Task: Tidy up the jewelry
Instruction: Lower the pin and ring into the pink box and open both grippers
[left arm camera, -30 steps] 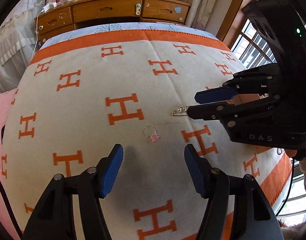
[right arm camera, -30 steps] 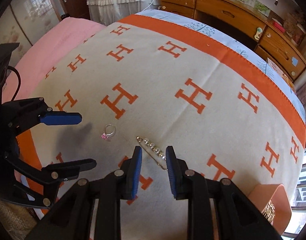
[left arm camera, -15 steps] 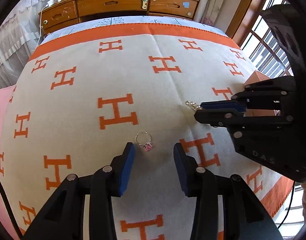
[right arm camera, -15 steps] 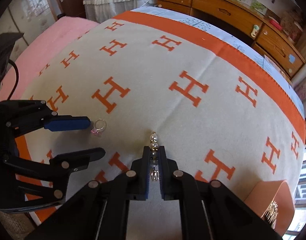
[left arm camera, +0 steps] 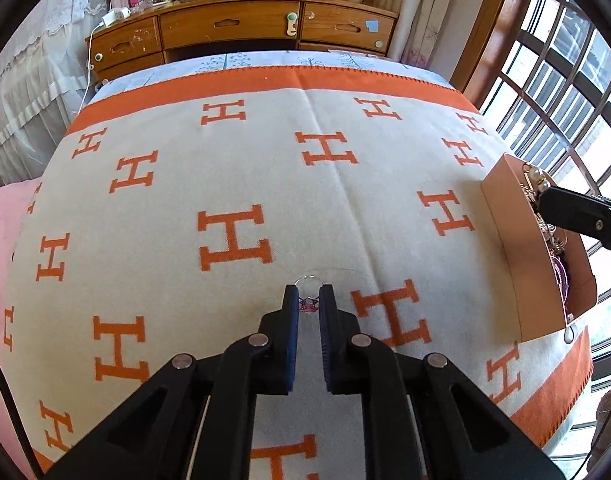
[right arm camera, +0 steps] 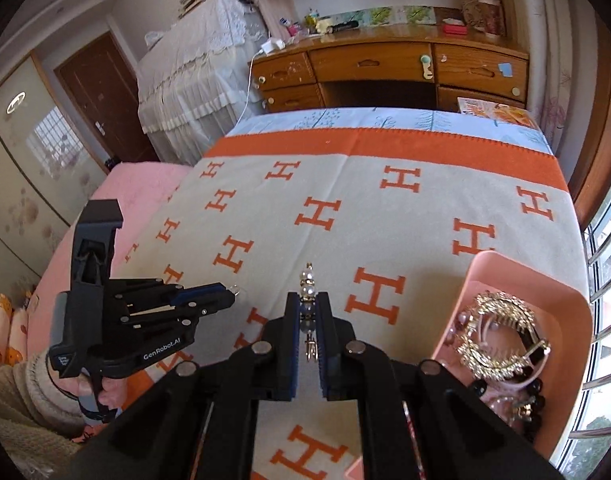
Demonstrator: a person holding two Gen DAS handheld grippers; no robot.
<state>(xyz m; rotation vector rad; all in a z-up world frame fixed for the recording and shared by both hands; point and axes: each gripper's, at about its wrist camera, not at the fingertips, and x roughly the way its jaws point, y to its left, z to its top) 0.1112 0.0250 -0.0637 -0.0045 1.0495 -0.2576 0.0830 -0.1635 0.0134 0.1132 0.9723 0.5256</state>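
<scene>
Your left gripper [left arm camera: 308, 300] sat low at the centre of its own frame, jaws clenched on the ring [left arm camera: 308, 292] — the thin band arched just past the pad tips, and the pink stone was pinched between the blue pads. The ring lay on the blanket [left arm camera: 265, 168], between two orange H marks. In the right wrist view that same gripper [right arm camera: 231, 295] appeared at centre left, its tips down at the blanket, with the ring showing as a faint glint at the tips.

Your right gripper [right arm camera: 308, 310] was clenched on the pearl pin [right arm camera: 308, 288]. The pin stood up between the pads at the lower centre of the frame: pearls poked out above the tips, and the gold clasp end hung in the gap below. It was off the blanket.

The pink box [right arm camera: 501, 272] sat at the lower right of the right wrist view, already holding gold leaf-shaped pieces, dark beads and other jewelry. In the left wrist view the box [left arm camera: 517, 240] lay at the right edge, and your right gripper's dark finger [left arm camera: 577, 216] reached over its open top, with the pin's pearls [left arm camera: 539, 180] at the tip — above the box rim.

A wooden desk [left arm camera: 241, 36] ran along the top of the left view.
</scene>
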